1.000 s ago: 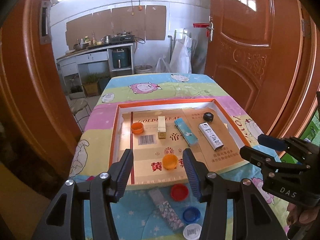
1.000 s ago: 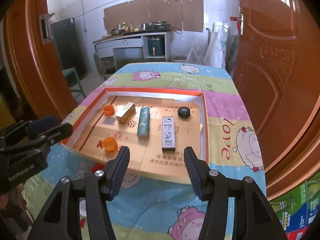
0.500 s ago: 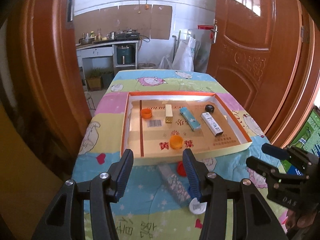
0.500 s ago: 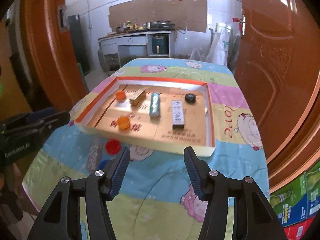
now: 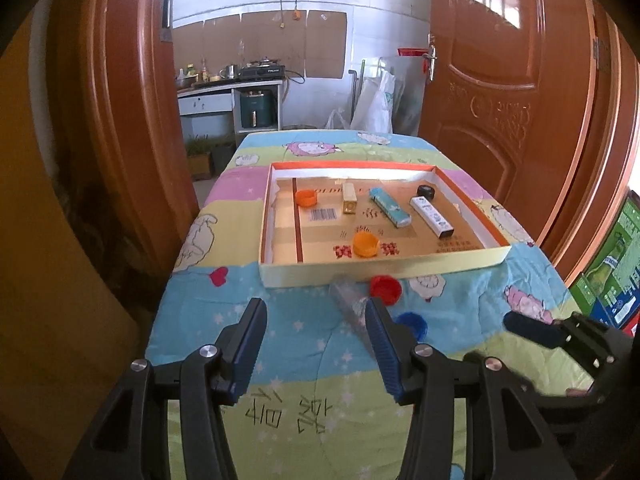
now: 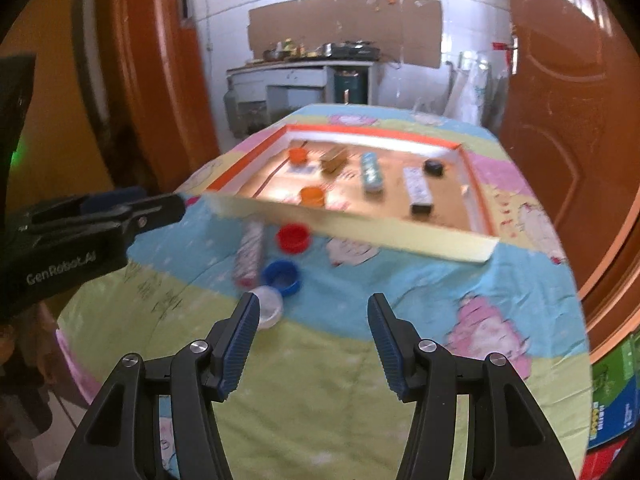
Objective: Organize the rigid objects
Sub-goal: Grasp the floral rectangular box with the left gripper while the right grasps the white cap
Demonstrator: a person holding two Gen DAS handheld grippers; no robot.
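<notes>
Cardboard tray (image 5: 384,270) edge sits ahead; your left hand-held gripper (image 5: 316,344) and right hand-held gripper (image 6: 314,344) hang parted, empty, over bare quilt (image 6: 320,360).

An orange-rimmed tray (image 5: 472,196) holds 2 orange caps (image 5: 365,244), a gold box (image 5: 349,198) and a teal box (image 5: 390,211); red cap (image 6: 293,237) and blue cap (image 6: 281,277) lie on the pastel cartoon-print cloth (image 5: 296,320).
</notes>
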